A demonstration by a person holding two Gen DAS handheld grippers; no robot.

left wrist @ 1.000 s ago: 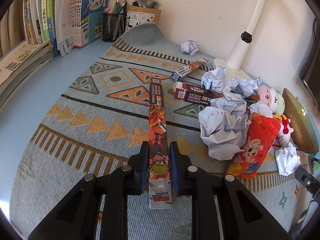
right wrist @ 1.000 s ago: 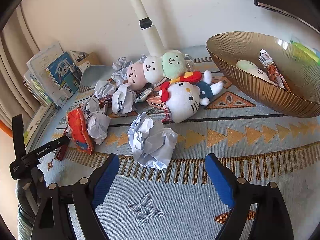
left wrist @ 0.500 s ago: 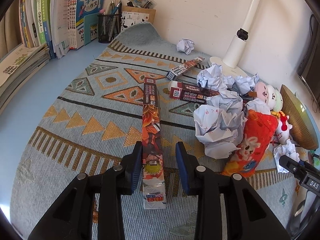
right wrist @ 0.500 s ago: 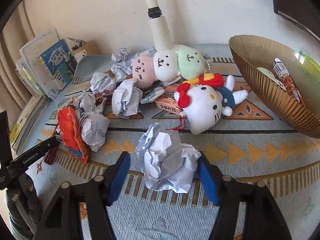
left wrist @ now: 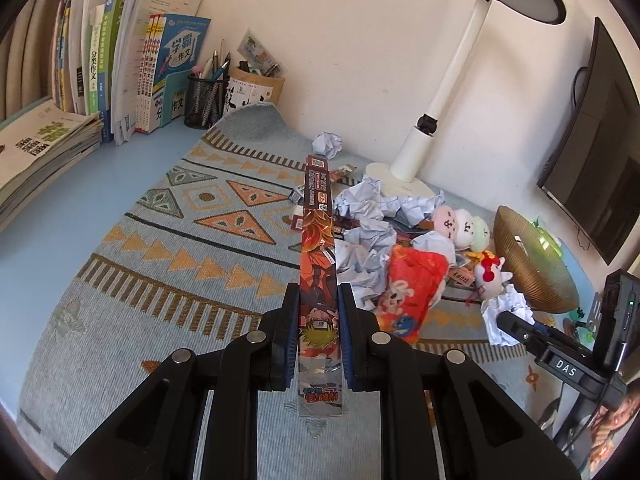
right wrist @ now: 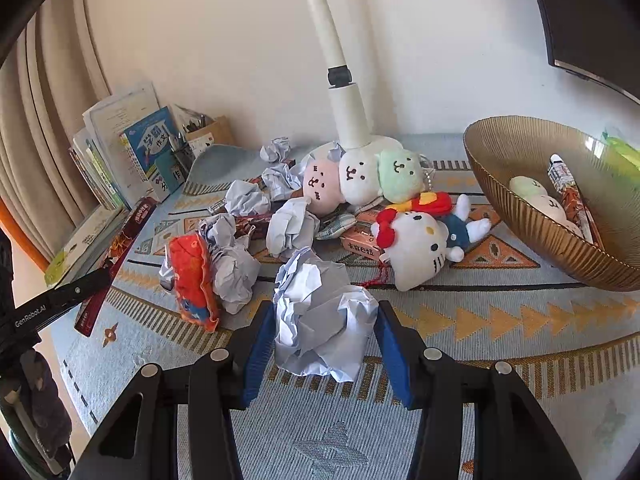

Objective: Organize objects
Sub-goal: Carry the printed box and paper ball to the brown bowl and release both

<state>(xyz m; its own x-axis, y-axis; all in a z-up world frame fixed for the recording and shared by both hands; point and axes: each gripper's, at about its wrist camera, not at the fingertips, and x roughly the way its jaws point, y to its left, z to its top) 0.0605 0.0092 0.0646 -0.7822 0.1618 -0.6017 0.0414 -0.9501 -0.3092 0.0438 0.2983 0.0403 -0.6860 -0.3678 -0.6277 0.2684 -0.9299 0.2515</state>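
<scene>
My left gripper (left wrist: 319, 332) is shut on a long narrow orange cartoon-printed box (left wrist: 318, 248) and holds it lifted above the patterned mat (left wrist: 168, 248), its far end raised. The box also shows at the left of the right wrist view (right wrist: 120, 248). My right gripper (right wrist: 326, 344) is closed on a crumpled white paper ball (right wrist: 320, 312) on the mat, both blue pads touching its sides. A gold ribbed bowl (right wrist: 532, 240) at the right holds small plush toys and a long box.
A pile of paper balls (right wrist: 240, 264), an orange pouch (right wrist: 192, 276), a Hello Kitty plush (right wrist: 416, 248), three round plushies (right wrist: 356, 176) and small boxes lie mid-mat. A white lamp (left wrist: 404, 168) stands behind. Books (left wrist: 120, 80) and a pen cup (left wrist: 204, 100) stand at the back left.
My left gripper closed on the long box and lifted it off the mat. My right gripper moved forward and closed its jaws onto the paper ball.
</scene>
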